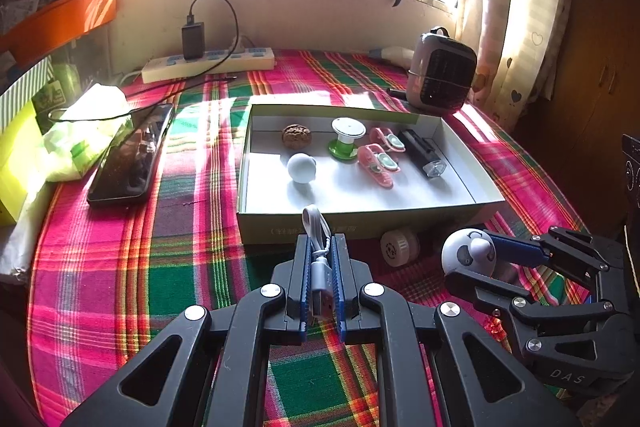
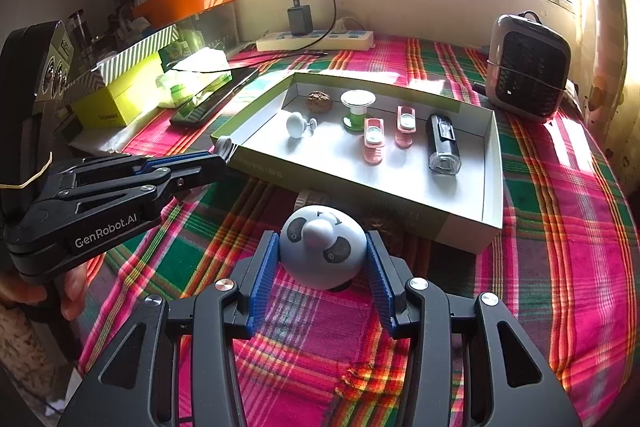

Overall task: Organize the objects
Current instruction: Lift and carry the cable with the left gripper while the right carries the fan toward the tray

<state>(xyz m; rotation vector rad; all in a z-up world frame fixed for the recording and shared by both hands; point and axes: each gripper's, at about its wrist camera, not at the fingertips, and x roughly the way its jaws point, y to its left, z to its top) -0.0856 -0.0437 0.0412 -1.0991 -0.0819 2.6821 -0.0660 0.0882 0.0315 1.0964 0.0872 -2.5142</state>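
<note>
Your left gripper [image 1: 320,267] jaws are clamped on a short white USB cable [image 1: 318,259]; your right gripper [image 2: 322,267] jaws grip the panda-faced ball [image 2: 322,251] beside the box [image 2: 460,227].

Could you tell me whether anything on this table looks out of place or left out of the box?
One thing stands out: a small white round object lies on the plaid cloth, tucked against the outside of the box's near wall, while the other small items sit inside. What it is I cannot tell. Nothing looks spilled or damaged.
</note>
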